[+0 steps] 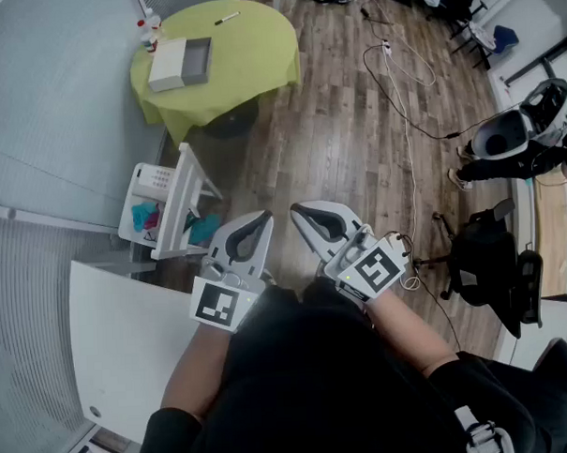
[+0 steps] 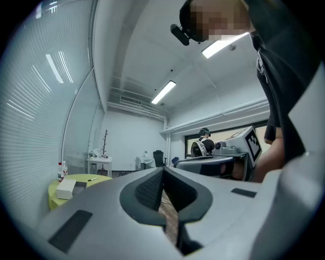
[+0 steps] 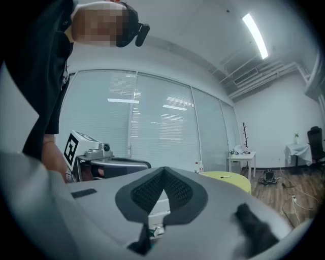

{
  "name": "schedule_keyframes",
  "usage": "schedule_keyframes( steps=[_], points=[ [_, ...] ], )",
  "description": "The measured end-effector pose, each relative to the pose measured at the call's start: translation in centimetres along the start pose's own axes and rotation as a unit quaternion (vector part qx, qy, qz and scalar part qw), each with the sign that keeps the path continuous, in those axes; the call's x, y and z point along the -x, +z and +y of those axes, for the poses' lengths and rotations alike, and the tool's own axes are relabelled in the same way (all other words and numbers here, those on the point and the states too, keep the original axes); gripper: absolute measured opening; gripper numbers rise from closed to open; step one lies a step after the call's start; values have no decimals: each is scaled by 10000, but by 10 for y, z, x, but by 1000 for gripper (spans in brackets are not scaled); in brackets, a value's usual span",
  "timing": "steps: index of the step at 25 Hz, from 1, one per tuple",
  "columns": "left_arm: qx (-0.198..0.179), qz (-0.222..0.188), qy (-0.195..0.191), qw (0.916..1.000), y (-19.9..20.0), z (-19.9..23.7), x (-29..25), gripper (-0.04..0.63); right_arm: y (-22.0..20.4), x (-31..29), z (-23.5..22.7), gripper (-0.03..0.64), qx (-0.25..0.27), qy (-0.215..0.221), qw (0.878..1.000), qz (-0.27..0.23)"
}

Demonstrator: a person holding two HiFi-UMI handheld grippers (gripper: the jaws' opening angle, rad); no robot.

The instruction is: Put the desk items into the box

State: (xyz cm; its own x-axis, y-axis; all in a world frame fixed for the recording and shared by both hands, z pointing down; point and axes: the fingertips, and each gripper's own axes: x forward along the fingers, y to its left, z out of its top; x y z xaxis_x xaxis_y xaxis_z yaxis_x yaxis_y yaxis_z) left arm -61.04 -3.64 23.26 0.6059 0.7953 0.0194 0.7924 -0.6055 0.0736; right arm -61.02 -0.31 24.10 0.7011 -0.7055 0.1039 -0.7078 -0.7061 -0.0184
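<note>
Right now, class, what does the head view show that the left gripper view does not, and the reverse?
Only the head view: the white rack holding teal items, and the floor cable. Only the left gripper view: ceiling lights and a bare branch on a small white table. Both: the round green table with the white box.

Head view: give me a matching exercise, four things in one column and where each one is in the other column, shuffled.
Things:
1 pen
2 box
3 office chair
4 cart

Places:
A on the floor, at the picture's right
B on the green table, at its far edge
C on the floor, at the picture's left
D on the table's left side, open

Pairs: 1-B, 2-D, 3-A, 4-C
</note>
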Motion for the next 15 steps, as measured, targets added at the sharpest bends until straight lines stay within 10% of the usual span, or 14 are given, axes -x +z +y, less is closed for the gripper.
schedule_keyframes(
  steps=[15],
  points=[
    [3, 108, -87, 9999, -9, 6, -19, 12, -8, -3, -24, 17, -133, -287, 9995, 70]
  ],
)
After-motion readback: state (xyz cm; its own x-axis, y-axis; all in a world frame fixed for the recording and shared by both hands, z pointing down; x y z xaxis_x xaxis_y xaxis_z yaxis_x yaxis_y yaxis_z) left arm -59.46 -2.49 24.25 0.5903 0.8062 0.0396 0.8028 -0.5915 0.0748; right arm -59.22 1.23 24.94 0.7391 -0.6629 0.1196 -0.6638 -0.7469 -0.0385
